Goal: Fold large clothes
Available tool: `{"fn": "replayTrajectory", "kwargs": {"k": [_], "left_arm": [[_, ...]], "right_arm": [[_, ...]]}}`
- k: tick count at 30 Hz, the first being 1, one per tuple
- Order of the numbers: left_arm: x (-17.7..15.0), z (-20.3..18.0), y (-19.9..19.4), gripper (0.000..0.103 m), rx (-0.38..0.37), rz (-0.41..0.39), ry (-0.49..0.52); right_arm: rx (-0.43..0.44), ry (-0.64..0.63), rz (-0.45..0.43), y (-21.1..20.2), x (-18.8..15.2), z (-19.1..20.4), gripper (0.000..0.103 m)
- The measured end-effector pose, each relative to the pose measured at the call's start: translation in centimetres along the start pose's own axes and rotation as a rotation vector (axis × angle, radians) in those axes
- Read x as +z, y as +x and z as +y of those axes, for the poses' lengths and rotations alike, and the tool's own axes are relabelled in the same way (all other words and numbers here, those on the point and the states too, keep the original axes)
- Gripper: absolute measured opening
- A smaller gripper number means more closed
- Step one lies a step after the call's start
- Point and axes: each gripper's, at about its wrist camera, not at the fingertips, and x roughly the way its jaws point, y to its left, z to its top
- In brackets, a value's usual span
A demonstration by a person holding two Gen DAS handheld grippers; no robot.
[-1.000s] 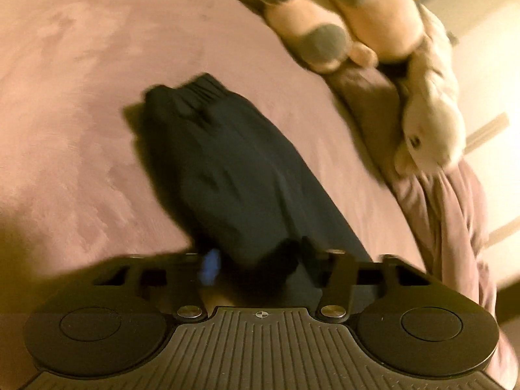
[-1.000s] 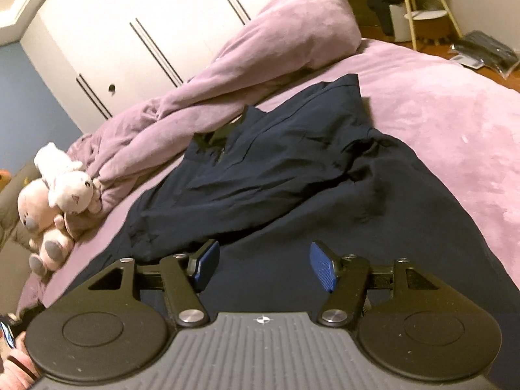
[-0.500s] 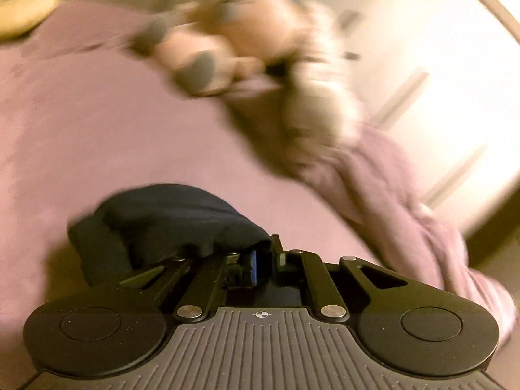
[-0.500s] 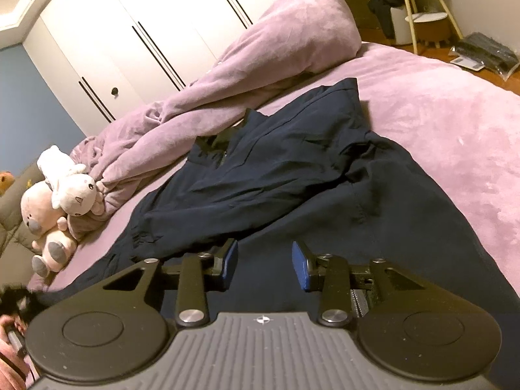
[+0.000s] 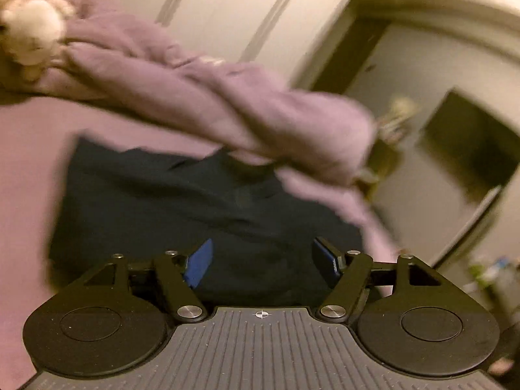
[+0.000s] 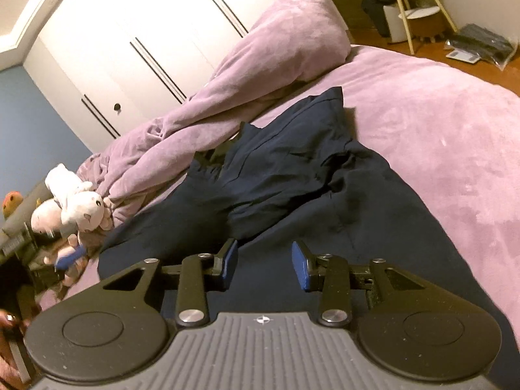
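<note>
Pink plush bedding (image 6: 422, 136) covers the bed where the work is laid out, with a rumpled duvet (image 6: 260, 74) heaped along the far side in front of white wardrobe doors (image 6: 136, 32), and stuffed toys (image 6: 74, 204) piled at the far left corner. The dark navy garment (image 6: 292, 188) lies across the middle of the bed, its upper half creased and partly doubled over itself. What has changed is on the left: a second ago the left gripper (image 5: 261, 261) was drawing a sleeve end across the bedding, and half a second ago it was pinched fully together on bunched fabric; now its jaws are opening, nothing sits between the blue pads, and its view has swung round to look over the broad body of the garment (image 5: 195, 214) toward the duvet (the picture is smeared by that swing, so finer folds cannot be read). That reads as the sleeve having been carried inward and let go, so one fold is likely done. The right gripper (image 6: 265, 265) has narrowed from a wider stance to a part-open one, with its fingers apart and holding nothing, poised just above the near cloth. Judging by the creases, the garment is far from a tidy packet and wants smoothing before another fold.
</note>
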Motion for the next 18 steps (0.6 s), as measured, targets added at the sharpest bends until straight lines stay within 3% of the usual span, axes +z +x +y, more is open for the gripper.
{"fn": "replayTrajectory", "kwargs": {"k": [4, 8, 12, 18], "left_arm": [[-0.6, 3.8, -0.8, 0.077, 0.216, 0.044, 0.012], [0.2, 7.7, -2.4, 0.082, 0.36, 0.004, -0.031], [-0.2, 9.2, -3.6, 0.082, 0.441, 0.007, -0.016], [-0.9, 9.6, -1.9, 0.082, 0.489, 0.054, 0.052]], "right_arm": [[0.045, 0.01, 0.057, 2.4, 0.1, 0.3, 0.038], [0.111, 0.044, 0.14, 6.8, 0.2, 1.5, 0.042], [0.19, 0.199, 0.235, 11.6, 0.2, 1.9, 0.043], [0.202, 0.382, 0.295, 16.6, -1.0, 2.8, 0.044]]}}
